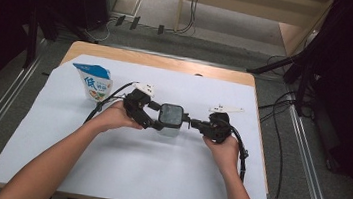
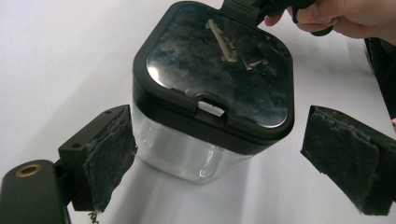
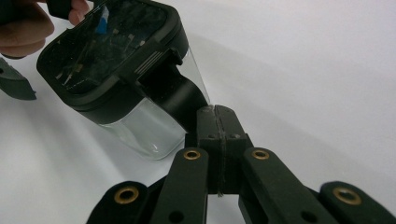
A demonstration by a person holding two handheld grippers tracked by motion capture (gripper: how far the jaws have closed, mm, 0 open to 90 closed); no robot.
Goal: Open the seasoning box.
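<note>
A clear jug (image 1: pixel 171 116) with a black lid (image 2: pixel 219 60) and a black handle (image 3: pixel 175 95) stands on the white sheet mid-table. My left gripper (image 1: pixel 154 122) is open. Its two frayed pads (image 2: pixel 109 158) stand on either side of the jug's clear body (image 2: pixel 177 149) without touching it. My right gripper (image 1: pixel 196 125) comes in from the other side. In the right gripper view the jaws of my right gripper (image 3: pixel 218 121) are pressed together on the lower end of the handle. The jug (image 3: pixel 140 126) looks tilted in that view.
A blue-and-white milk carton (image 1: pixel 93 82) stands at the back left of the table, close to my left hand. A white sheet (image 1: pixel 130 175) covers the wooden table (image 1: pixel 168 62). Cables and dark stands ring the table on the floor.
</note>
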